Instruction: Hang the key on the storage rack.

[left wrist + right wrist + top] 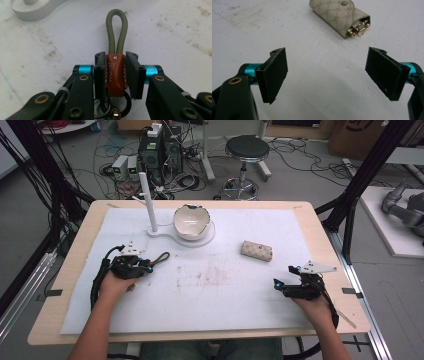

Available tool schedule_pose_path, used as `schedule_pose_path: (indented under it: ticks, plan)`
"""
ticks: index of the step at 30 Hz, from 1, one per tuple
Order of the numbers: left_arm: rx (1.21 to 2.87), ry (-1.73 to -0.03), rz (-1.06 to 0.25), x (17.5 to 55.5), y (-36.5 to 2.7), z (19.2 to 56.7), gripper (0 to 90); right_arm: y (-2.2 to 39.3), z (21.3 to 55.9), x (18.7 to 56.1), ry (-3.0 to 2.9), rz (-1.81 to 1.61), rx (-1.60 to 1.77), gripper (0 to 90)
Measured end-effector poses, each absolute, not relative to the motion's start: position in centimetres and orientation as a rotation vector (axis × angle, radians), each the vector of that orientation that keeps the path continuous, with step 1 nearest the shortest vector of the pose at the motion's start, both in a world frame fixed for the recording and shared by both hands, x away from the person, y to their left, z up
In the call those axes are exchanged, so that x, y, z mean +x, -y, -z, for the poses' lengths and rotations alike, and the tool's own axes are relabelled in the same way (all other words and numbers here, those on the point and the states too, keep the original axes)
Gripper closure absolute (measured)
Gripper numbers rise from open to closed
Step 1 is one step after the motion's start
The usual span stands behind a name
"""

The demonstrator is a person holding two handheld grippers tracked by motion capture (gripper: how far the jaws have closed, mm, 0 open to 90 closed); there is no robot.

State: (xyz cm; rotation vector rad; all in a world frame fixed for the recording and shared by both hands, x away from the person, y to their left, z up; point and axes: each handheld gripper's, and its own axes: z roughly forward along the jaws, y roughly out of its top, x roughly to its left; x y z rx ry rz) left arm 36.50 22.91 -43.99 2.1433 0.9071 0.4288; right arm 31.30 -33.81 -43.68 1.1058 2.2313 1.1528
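My left gripper (115, 67) is shut on a keychain (115, 75): a brown leather tab with an olive cord loop (116, 27) sticking out ahead and metal rings behind. In the high view that left gripper (145, 265) rests on the white mat at the left, the cord loop (161, 257) pointing right. My right gripper (329, 75) stands open with nothing between its pads, low over the mat at the right (281, 281). A beige patterned key pouch (339, 17) with gold clasps lies ahead of it, also in the high view as the pouch (257, 250).
A white stand (180, 236) with an upright post (148, 200) and a cracked white bowl (191, 221) sits at the back centre of the mat. Brownish stains mark the mat's (210, 290) middle. Table edges lie close behind both hands.
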Motion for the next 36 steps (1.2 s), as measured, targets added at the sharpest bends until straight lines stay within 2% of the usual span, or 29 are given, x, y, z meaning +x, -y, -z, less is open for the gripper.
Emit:
schedule_pose_path:
  ticks: [19,36]
  plan:
    - [1.911,-0.908,-0.625,33.9,-24.0,37.7,70.7,32.5,43.6,32.2,-2.244,-1.164,1.08,18.4]
    - [1.828,-0.937,-0.783,36.2,-25.3,30.7,70.6,32.1,43.6,32.5,-2.249,-1.164,1.076,18.4]
